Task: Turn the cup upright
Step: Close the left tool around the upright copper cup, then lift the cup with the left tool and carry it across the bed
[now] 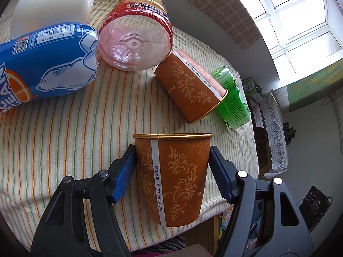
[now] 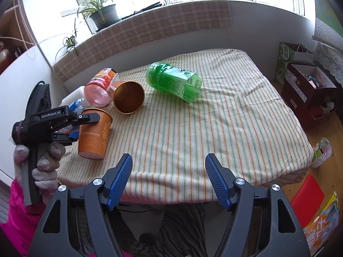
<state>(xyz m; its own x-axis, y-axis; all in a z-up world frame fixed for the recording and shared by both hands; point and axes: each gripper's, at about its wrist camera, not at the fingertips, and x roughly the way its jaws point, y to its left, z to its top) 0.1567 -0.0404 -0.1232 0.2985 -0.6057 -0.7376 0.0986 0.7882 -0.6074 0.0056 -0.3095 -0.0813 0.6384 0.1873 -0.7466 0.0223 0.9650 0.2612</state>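
Note:
My left gripper [image 1: 172,156] is shut on an orange paper cup [image 1: 173,177] with a gold rim, holding it mouth up by its sides, near the front left of the table. From the right wrist view the same cup [image 2: 95,135] stands upright in the left gripper [image 2: 85,126], its base at the cloth. A second orange cup [image 1: 190,85] lies on its side further back, its gold inside facing the right wrist camera [image 2: 128,99]. My right gripper [image 2: 169,162] is open and empty above the table's front edge.
A striped cloth covers the table [image 2: 214,128]. A green bottle [image 2: 173,81], a pink bottle [image 1: 135,36] and a blue bottle [image 1: 45,68] lie on it beside a white box [image 1: 51,6]. Boxes and bags [image 2: 304,90] stand on the floor at right.

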